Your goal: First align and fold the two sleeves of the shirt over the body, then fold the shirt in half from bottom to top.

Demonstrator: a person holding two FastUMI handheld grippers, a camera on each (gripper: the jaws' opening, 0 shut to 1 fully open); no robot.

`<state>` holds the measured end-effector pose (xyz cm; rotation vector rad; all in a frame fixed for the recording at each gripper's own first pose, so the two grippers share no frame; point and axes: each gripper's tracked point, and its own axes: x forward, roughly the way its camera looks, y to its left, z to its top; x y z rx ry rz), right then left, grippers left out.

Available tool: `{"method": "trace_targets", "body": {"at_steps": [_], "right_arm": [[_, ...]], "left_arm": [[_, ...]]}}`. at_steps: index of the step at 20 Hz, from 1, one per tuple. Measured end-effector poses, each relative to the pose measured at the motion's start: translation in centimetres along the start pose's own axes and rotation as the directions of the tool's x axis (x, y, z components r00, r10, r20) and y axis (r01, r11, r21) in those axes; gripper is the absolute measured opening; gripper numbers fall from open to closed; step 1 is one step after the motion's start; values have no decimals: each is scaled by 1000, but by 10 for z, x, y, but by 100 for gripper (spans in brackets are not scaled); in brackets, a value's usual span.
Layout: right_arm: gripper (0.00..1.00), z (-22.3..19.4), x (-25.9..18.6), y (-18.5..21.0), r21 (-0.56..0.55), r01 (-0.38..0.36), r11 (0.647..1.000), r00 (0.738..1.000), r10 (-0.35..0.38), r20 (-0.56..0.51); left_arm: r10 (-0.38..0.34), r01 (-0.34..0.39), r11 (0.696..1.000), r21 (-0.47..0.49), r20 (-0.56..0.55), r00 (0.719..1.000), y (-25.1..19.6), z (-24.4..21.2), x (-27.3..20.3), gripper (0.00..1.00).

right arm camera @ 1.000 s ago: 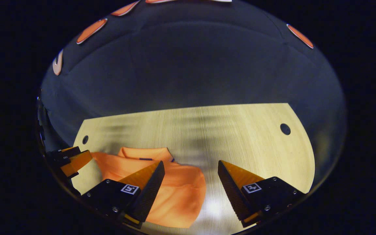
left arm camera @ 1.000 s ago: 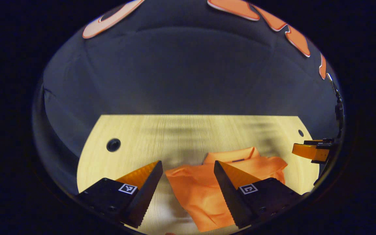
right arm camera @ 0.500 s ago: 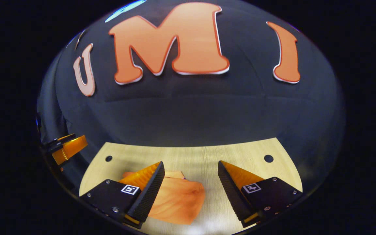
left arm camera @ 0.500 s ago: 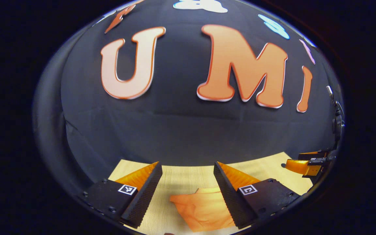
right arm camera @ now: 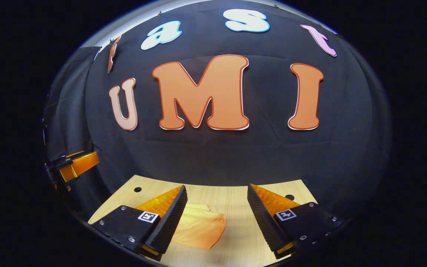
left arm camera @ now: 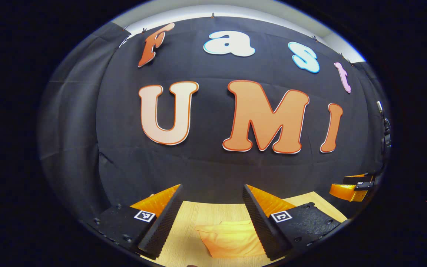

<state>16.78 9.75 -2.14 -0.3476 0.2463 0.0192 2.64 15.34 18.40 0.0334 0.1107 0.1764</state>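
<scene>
The orange shirt (left arm camera: 230, 237) lies folded in a compact bundle on the wooden table (left arm camera: 195, 218), low between and beyond my fingers in the left gripper view. In the right gripper view the shirt (right arm camera: 198, 228) sits behind the left finger. My left gripper (left arm camera: 210, 218) is open, held above the table with nothing between its fingers. My right gripper (right arm camera: 216, 218) is open too and holds nothing. The other gripper shows at the edge of each view: the right one (left arm camera: 350, 189) far right, the left one (right arm camera: 74, 167) far left.
The black cloth wall rises close behind the table's far edge. Small round holes (right arm camera: 138, 189) sit in the tabletop near its back corners. Bare wood (right arm camera: 235, 222) lies to the right of the shirt.
Both grippers have lifted and tilted upward away from the shirt. The table and shirt have slid to the bottom of both views and the wall has come into sight. Both stay open.
</scene>
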Motion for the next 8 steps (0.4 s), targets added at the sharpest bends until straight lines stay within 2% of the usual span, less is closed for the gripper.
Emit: {"method": "trace_targets", "body": {"at_steps": [4,8], "right_arm": [[99,-2,-22,6,-9,-13,1000,1000,14,17],[99,-3,-38,15,16,-14,1000,1000,13,20]], "left_arm": [[2,-2,1000,8,17,1000,-7,1,-31,97],[-30,30,1000,6,7,1000,-11,-1,-52,97]]}}
